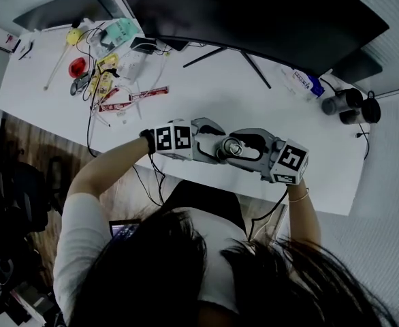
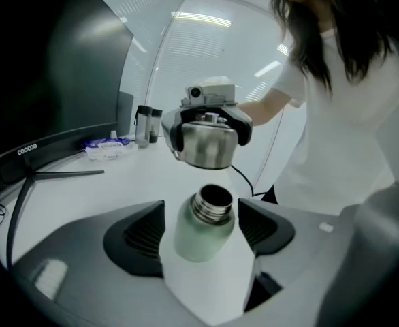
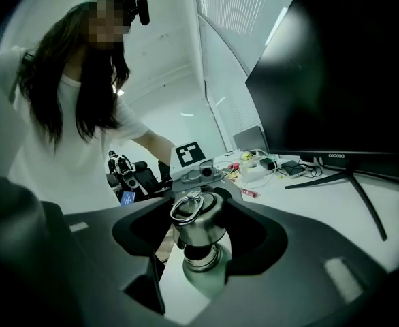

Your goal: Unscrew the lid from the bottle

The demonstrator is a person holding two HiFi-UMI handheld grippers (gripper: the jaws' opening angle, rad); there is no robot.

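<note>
A pale green steel bottle [image 2: 201, 234] stands tilted between the jaws of my left gripper [image 2: 203, 225], which is shut on its body. Its threaded mouth is bare and open. The steel lid [image 2: 210, 142], with a ring handle on top, is clamped in my right gripper [image 2: 210, 122] a little beyond the bottle's mouth and apart from it. In the right gripper view the lid [image 3: 198, 225] sits between the jaws of that gripper [image 3: 201, 231], with the bottle's neck [image 3: 203, 259] just past it. From the head view both grippers [image 1: 210, 142] [image 1: 244, 148] meet over the table's near edge.
A white table [image 1: 206, 94] carries a large dark monitor [image 1: 254, 12] on a splayed stand [image 1: 244, 58]. Cables, packets and small items [image 1: 111, 73] clutter the far left. Dark cups [image 1: 349, 104] and a wipes pack [image 1: 307, 82] stand at the right end.
</note>
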